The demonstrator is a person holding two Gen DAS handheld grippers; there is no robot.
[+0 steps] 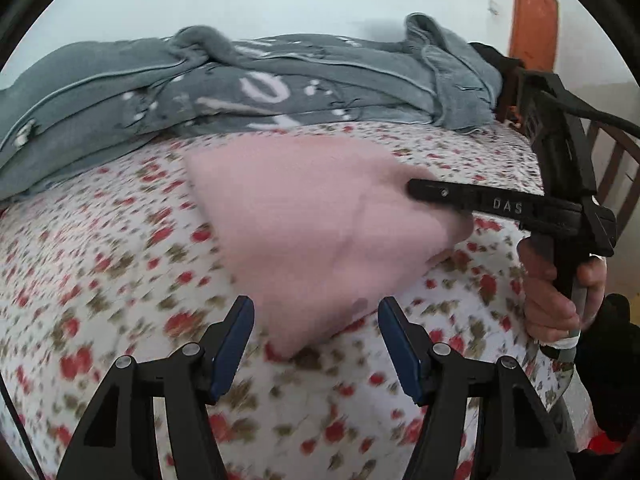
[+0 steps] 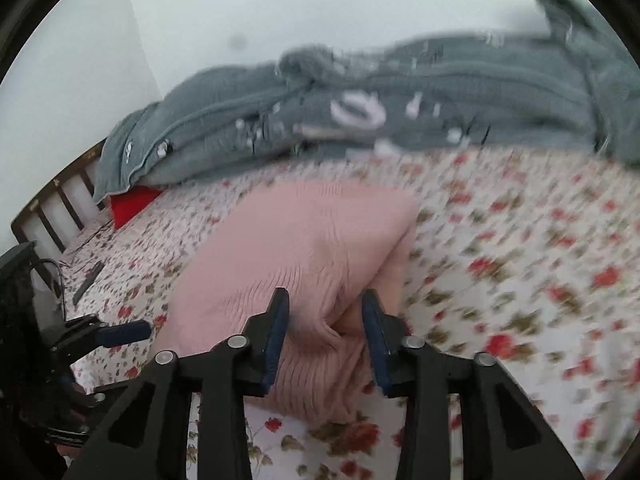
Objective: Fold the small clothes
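A bed with a white sheet printed in small red flowers (image 1: 100,280) carries a rumpled grey fleece blanket with white lettering (image 1: 260,84) along its far side. In the middle lies a pink ribbed-knit garment (image 2: 296,248), folded and motion-blurred. The right tongs (image 2: 325,312) are clamped on a bunched fold of it. The left tongs (image 1: 316,316) gape wide just before its near corner. Only the right wrist view shows a dark slatted wooden headboard (image 2: 52,204).

So the count: one pink knit garment (image 2: 296,248) mid-bed, one grey blanket (image 1: 248,84) bunched along the far side, one floral sheet (image 1: 100,280), one red cushion (image 2: 130,204) far left, two grippers, left gripper (image 1: 316,312) and right gripper (image 2: 325,304).
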